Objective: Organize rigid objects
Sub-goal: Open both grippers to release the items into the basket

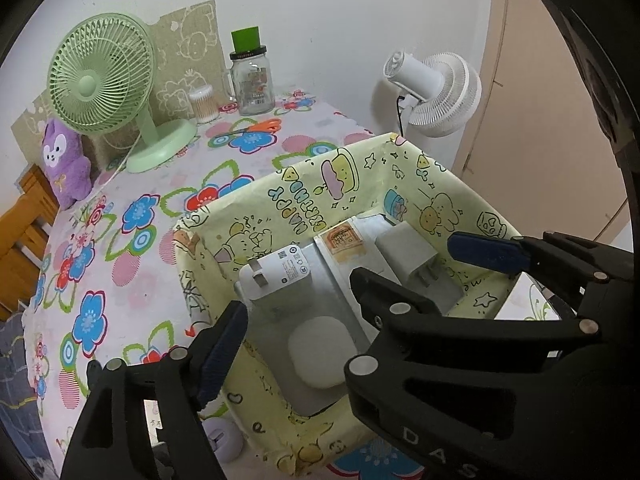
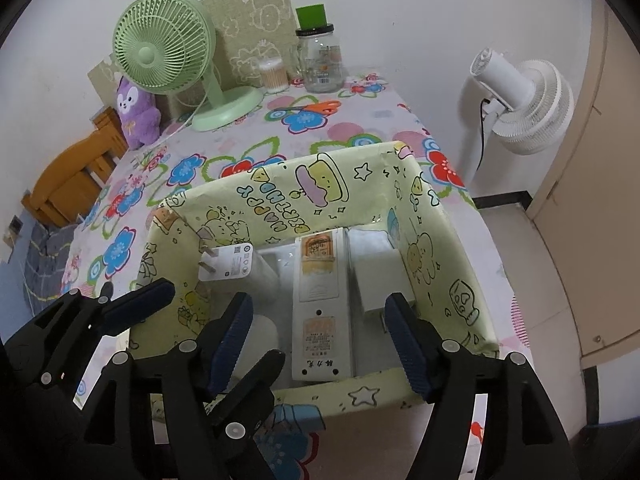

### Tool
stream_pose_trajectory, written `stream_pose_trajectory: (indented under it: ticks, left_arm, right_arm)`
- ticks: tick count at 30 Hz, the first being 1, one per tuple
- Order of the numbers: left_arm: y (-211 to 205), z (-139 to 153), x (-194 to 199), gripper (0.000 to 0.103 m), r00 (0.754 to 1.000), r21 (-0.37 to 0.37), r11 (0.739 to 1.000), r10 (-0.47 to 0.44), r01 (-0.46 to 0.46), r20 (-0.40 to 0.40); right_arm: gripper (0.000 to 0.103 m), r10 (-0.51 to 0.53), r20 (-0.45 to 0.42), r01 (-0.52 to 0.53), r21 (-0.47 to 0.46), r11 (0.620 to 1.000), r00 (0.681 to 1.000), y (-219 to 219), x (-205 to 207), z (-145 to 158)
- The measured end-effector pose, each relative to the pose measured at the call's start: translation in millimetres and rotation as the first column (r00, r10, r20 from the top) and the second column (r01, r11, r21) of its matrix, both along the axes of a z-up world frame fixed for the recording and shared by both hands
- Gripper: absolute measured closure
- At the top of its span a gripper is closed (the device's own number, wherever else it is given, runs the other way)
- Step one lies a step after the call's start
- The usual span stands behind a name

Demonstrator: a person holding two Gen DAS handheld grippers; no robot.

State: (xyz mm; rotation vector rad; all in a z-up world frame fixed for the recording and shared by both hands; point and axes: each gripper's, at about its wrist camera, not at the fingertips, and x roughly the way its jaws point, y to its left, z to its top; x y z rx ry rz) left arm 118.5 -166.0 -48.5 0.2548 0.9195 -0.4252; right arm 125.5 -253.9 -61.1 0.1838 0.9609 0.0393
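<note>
Both my black grippers' jaws, left point(image 1: 344, 292) and right point(image 2: 320, 336), hang released over the yellow cartoon-print box point(image 2: 452, 216); lowering carelessly could snag its thin wall.

Left gripper point(image 1: 348, 296): black linkage frame with dark blue pads, angled steeply downward over the near side of the table.
Left jaws: standing wide apart; nothing pressed between the pads.
Left fingers point(image 1: 222, 354): one pad low on the left of the left wrist view, the other high on the right.
Right gripper point(image 2: 320, 344): same black build with blue pads, also pitched steeply downward over the near side of the table.
Right jaws: parted about halfway; pads grip nothing.
Right fingers point(image 2: 408, 346): ribbed blue pads facing each other.
Relation: the two grippers sit side by side, close, each showing in the other's view.
</note>
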Motion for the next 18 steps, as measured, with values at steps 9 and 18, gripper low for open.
stream_pose_trajectory:
  ticks: [9, 18]
  left_arm:
    - [8, 10, -13, 0.016, 0.999, -0.006, 1.000, 0.005, -0.004, 0.037]
    - [17, 19, -29, 0.011, 0.998, -0.002, 1.000, 0.000, 0.000, 0.070]
  right_arm:
    - [0.026, -0.010, 0.032, 0.010, -0.013, 1.000, 0.999, 7, -15, 12]
    - [0.020, -0.024, 0.068, 0.027, -0.042, 0.999, 0.997, 15, -33, 24]
